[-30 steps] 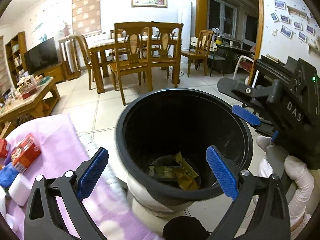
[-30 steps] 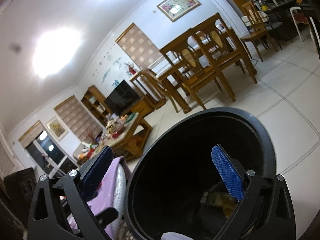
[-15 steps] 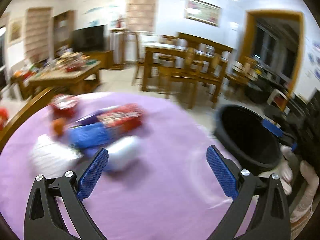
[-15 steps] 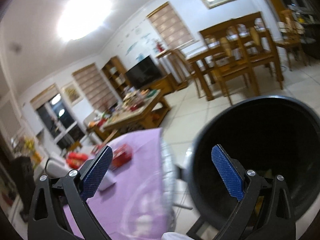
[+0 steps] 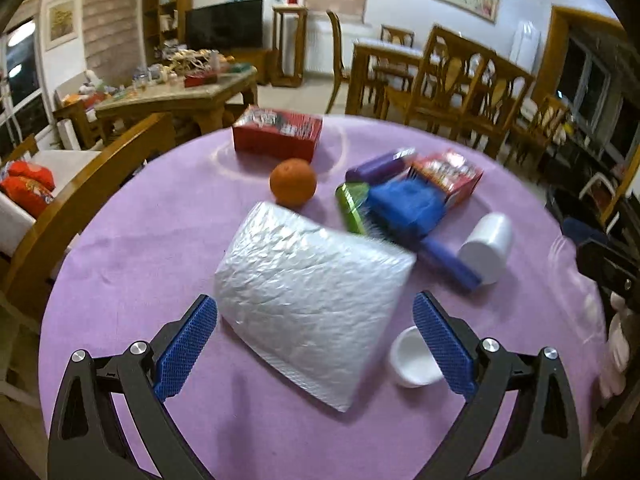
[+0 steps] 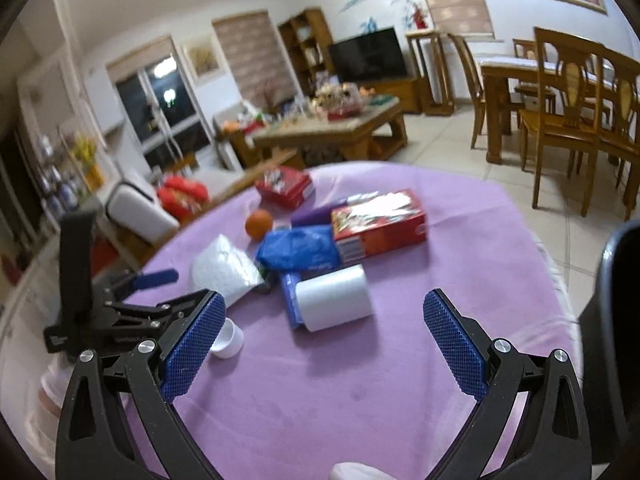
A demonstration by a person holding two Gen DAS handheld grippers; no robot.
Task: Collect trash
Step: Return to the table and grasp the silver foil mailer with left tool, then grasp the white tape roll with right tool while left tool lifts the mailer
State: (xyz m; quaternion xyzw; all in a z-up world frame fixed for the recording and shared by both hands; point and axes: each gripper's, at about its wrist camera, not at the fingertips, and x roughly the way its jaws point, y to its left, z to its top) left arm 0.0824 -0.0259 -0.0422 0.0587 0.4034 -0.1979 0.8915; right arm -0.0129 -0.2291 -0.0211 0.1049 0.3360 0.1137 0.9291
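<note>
My left gripper is open and empty, just above a silver bubble mailer on the purple tablecloth. A small white cup lies by its right finger. Behind are a blue bag, a white roll, a green packet, an orange and red boxes. My right gripper is open and empty over the cloth, short of the white roll. The left gripper shows at its left. The black bin's rim is at the right edge.
A wooden chair back borders the table's left side. A coffee table with clutter, dining chairs and a TV stand beyond on the tiled floor.
Both grippers have swung left from over the black bin to above the purple table. The left gripper now hovers at the silver mailer. Both stay open and empty.
</note>
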